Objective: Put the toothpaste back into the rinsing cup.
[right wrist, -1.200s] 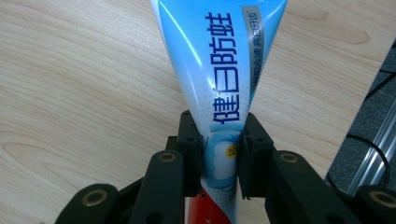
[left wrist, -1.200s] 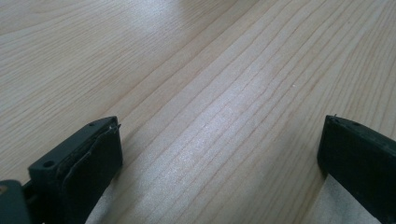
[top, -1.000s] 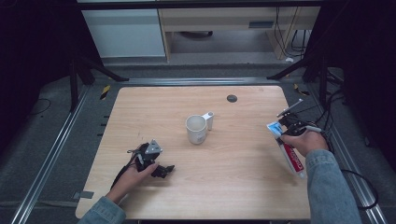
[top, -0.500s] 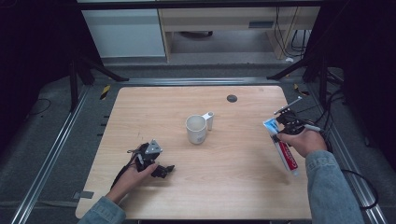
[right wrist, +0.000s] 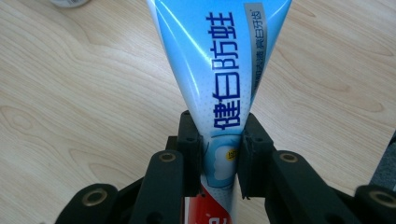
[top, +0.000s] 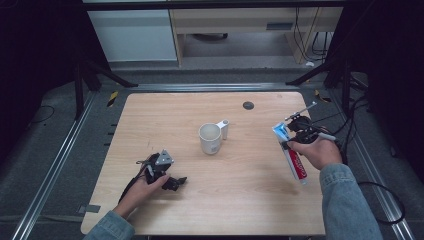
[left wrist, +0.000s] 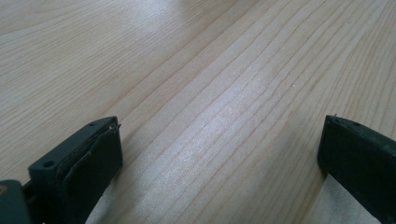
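Far left on the pale wooden table (top: pixel 250 200): the black left gripper (top: pixel 172 183), resting low on the boards near the front edge, jaws spread wide with bare wood grain between them, gripping nothing.

Centre of the table: a white ceramic mug (top: pixel 210 138), upright, mouth open to the ceiling, a small white cylinder just beside its rim on the far side. Further back, a small dark round disc (top: pixel 248 105) set in the tabletop.

Right side: the black right gripper (right wrist: pixel 220 154), clamped on a light-blue and white toothpaste tube (right wrist: pixel 219 70) with a red lower end (top: pixel 297 165). Jaws pinching the tube mid-body from both flat sides, the broad crimped tail fanning out ahead of them, blue printed characters running along its length. Tube lifted off the wood at the gripped end, well apart from the mug, slanting along the right edge of the table.

Step in hand, by the look of it: carrying the grasped tube. Next move likely calling for a swing leftward over the mug and a tilt towards upright, keeping the pinch firm, since a soft tube flexes and may slip or squeeze.
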The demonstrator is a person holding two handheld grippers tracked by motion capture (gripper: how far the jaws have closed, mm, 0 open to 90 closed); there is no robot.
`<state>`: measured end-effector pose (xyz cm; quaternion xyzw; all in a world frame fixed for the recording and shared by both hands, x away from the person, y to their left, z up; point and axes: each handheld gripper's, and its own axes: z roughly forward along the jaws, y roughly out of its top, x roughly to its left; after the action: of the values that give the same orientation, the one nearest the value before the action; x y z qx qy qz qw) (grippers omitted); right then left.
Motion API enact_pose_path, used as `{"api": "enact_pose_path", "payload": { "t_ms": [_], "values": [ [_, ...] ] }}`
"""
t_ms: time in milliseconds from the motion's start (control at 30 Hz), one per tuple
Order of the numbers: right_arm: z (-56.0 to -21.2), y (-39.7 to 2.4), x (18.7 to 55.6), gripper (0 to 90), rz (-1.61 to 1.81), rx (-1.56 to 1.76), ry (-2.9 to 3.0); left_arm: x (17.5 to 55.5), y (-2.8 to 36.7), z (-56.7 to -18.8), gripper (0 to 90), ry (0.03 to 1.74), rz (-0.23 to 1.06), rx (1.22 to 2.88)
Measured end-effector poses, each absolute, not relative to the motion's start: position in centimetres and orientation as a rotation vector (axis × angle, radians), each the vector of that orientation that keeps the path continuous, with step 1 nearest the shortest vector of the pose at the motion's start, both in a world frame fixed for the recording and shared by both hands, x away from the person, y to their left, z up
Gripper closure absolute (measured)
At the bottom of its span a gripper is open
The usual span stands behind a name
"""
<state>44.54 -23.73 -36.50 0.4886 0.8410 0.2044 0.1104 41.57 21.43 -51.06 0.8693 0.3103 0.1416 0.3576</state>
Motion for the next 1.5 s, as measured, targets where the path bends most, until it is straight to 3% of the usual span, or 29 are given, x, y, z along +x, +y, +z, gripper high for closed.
{"api": "enact_pose_path", "payload": {
  "t_ms": [1133,1500],
  "values": [
    [-35.2,-19.1,43.0,73.7,0.889,1.309,2.399,41.5,21.4,-51.1,0.0,0.809,0.363,2.240],
    [-34.7,-15.7,42.3,73.6,1.018,1.216,2.360,41.5,21.4,-51.1,0.0,0.807,0.363,2.241]
  ]
}}
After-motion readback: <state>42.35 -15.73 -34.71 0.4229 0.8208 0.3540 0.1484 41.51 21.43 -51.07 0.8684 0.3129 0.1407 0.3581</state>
